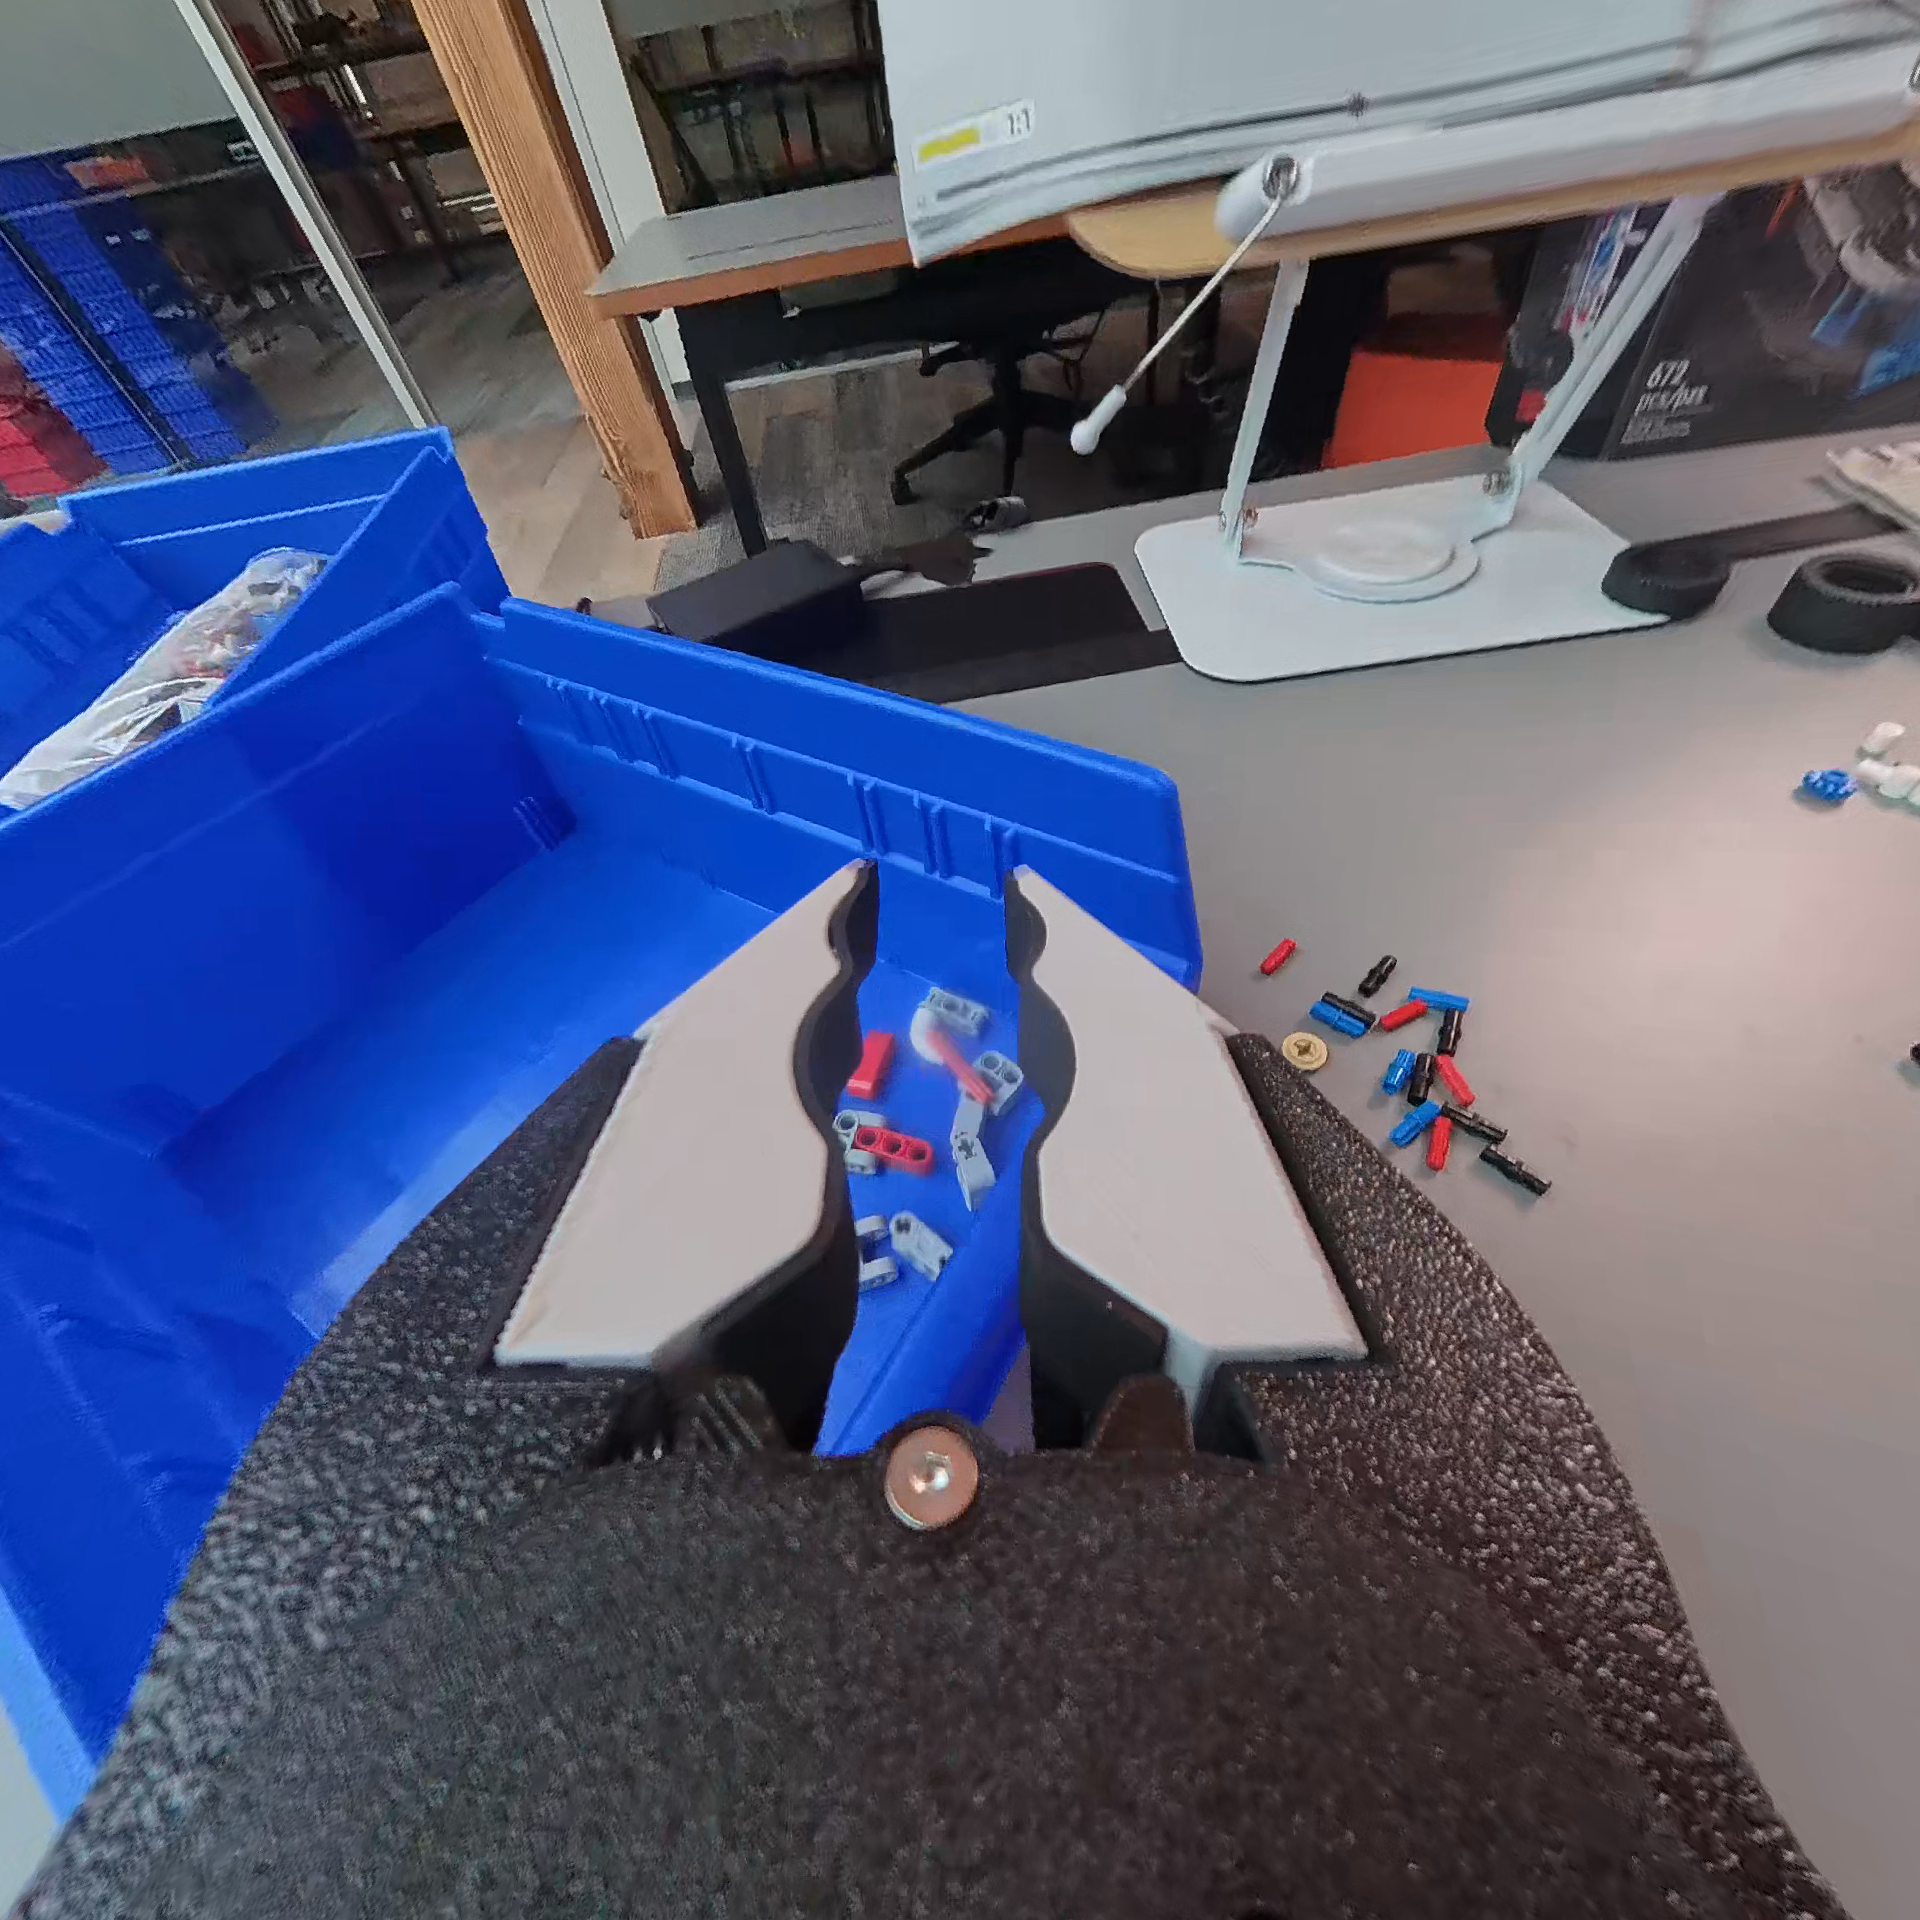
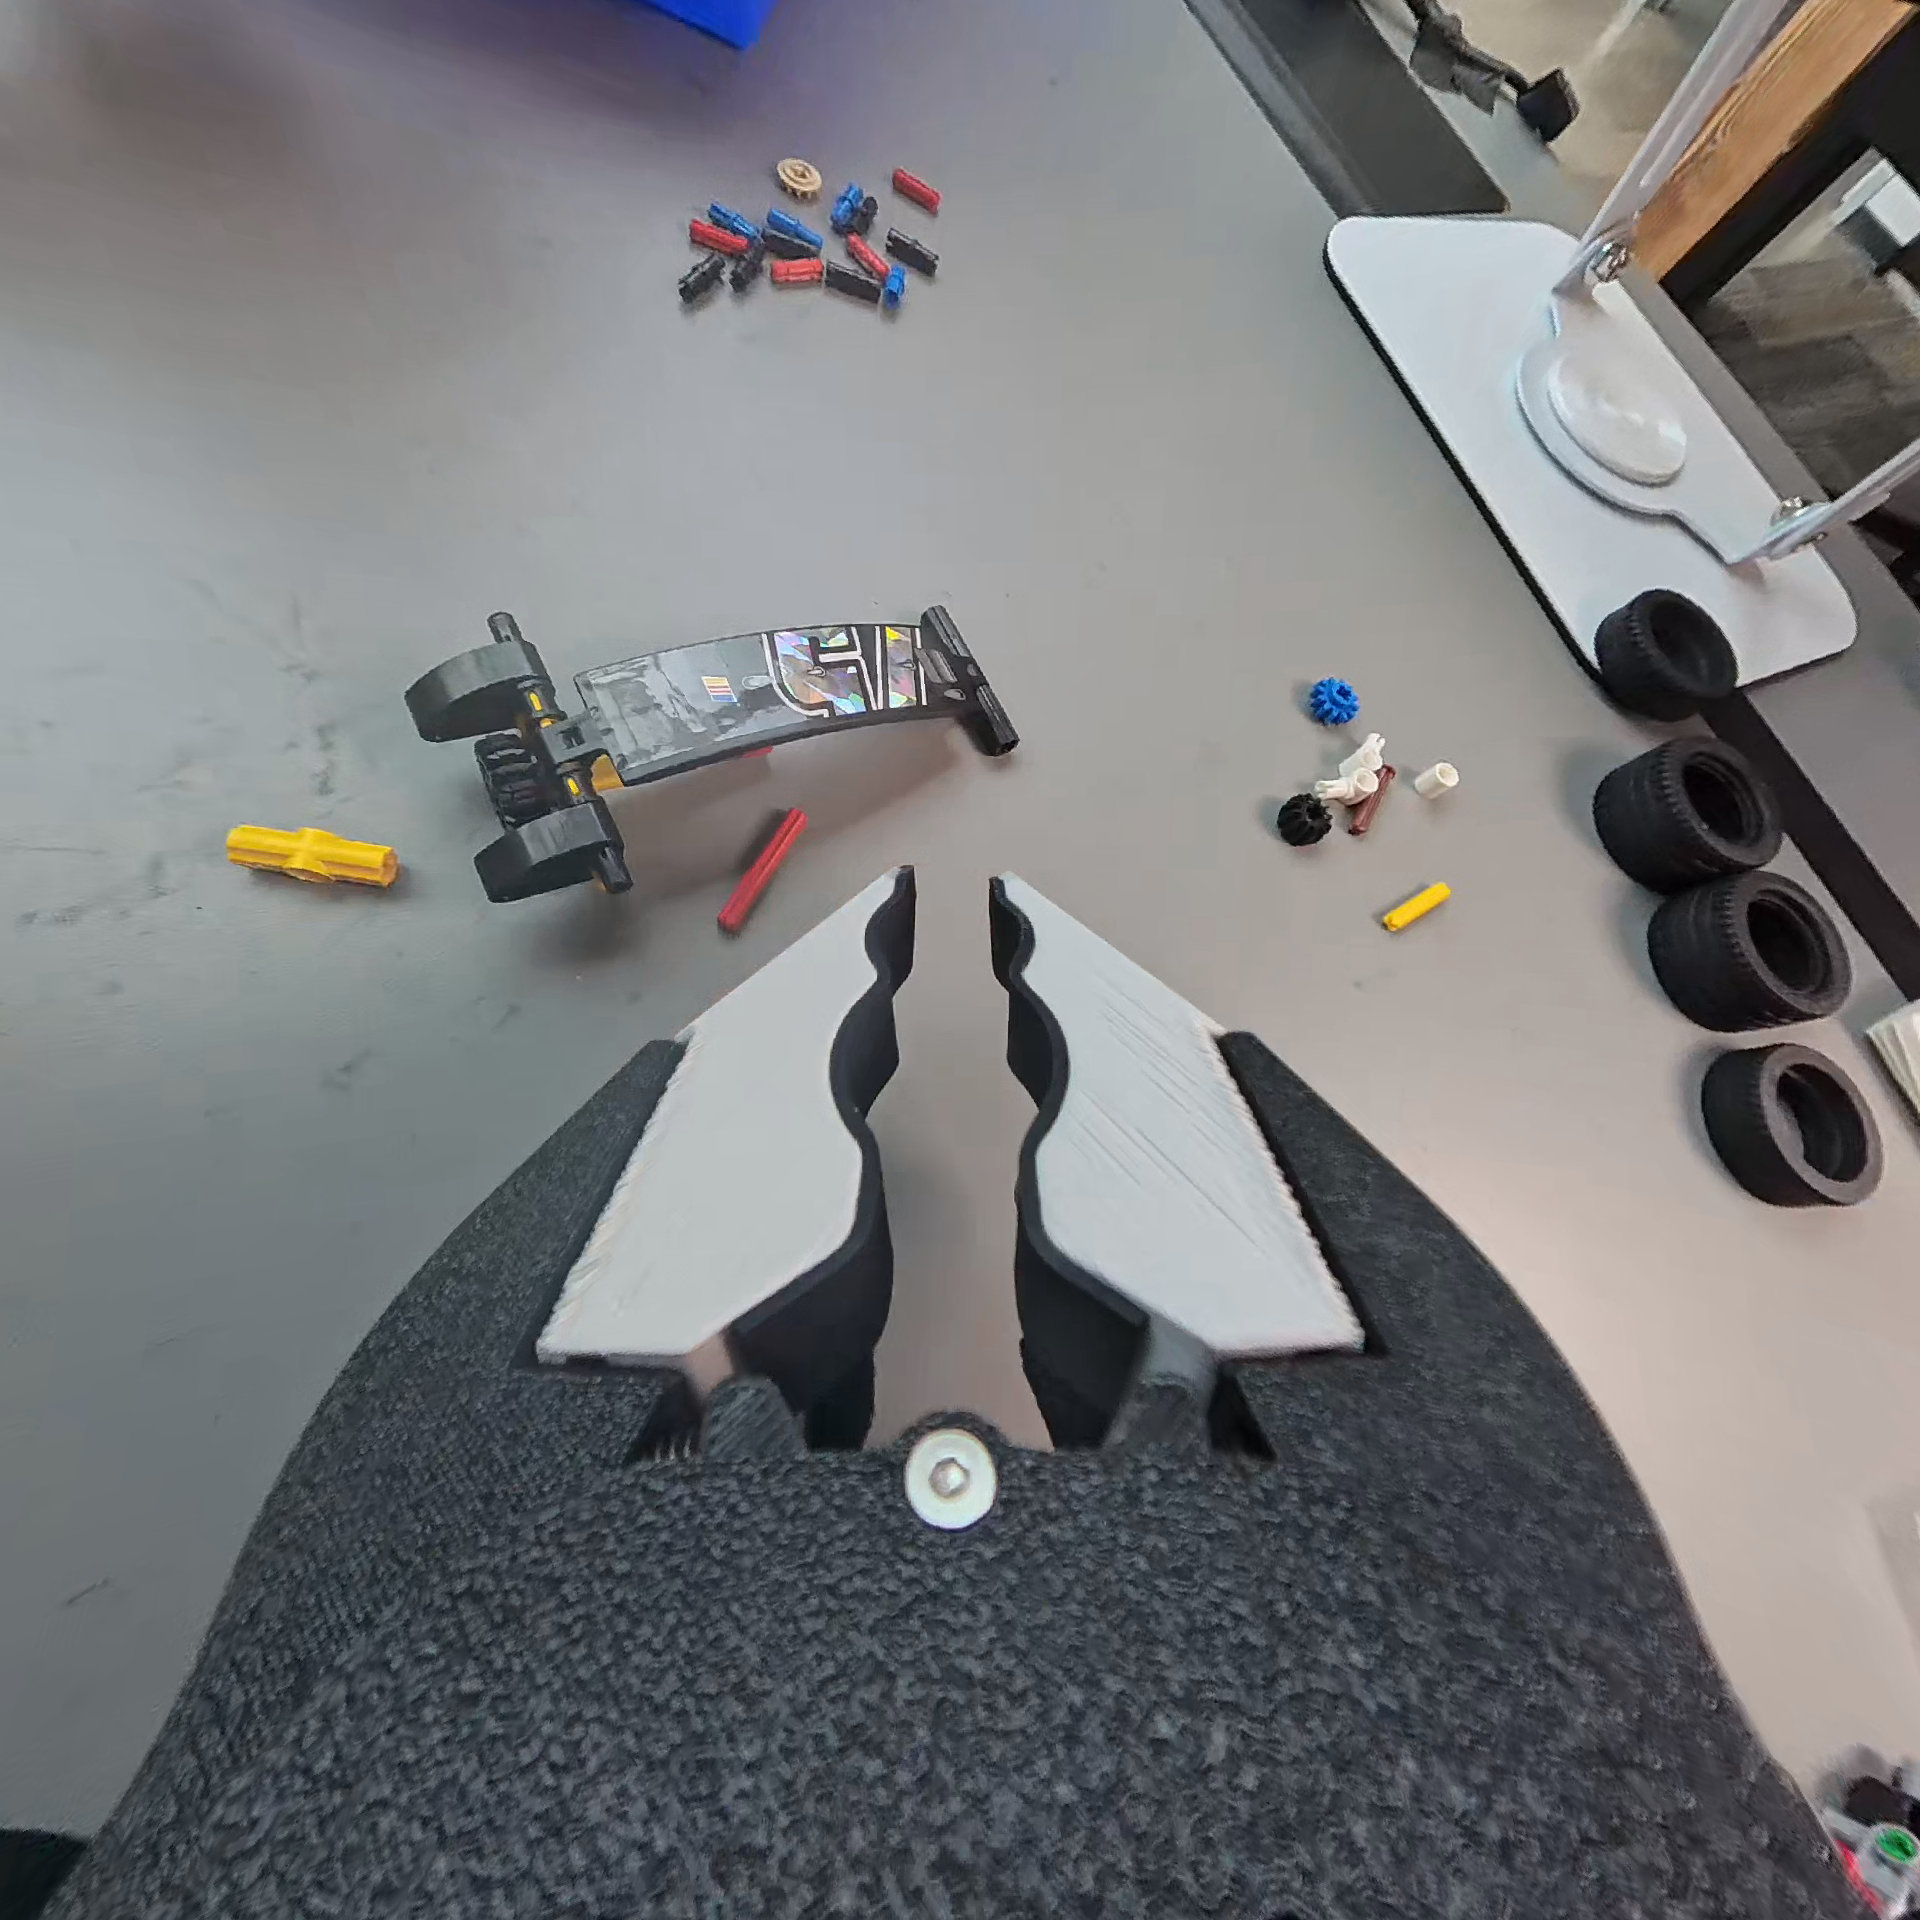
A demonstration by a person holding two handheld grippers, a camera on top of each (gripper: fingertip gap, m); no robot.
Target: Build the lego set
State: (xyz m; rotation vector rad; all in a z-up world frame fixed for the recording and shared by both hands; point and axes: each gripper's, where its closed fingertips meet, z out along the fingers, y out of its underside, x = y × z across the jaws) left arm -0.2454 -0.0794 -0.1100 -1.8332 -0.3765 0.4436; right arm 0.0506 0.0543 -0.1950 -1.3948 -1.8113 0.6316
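Hovering, your left hand-held gripper (image 1: 940, 883) gapes over the bin (image 1: 644, 790); your right (image 2: 951, 883) gapes above the surface (image 2: 312, 416).
Fingers (image 1: 727, 1132) hide some bin parts (image 1: 914, 1122); the bin's near end is cut off.

The left gripper (image 1: 940, 883) has smooth matt grey plastic fingers (image 1: 717, 1132) in a rough, grainy black body with a shiny metal screw (image 1: 931, 1477). It hangs over a glossy blue plastic bin (image 1: 436, 935) holding smooth grey and red plastic pieces (image 1: 925, 1122). The right gripper (image 2: 951, 883) looks the same, its fingers showing fine printed ridges. The table (image 2: 416, 416) is matt grey and faintly scuffed. On it lie a glossy black panel (image 2: 769, 691) with iridescent foil stickers and, far right, matt black rubber tyres (image 2: 1745, 951).
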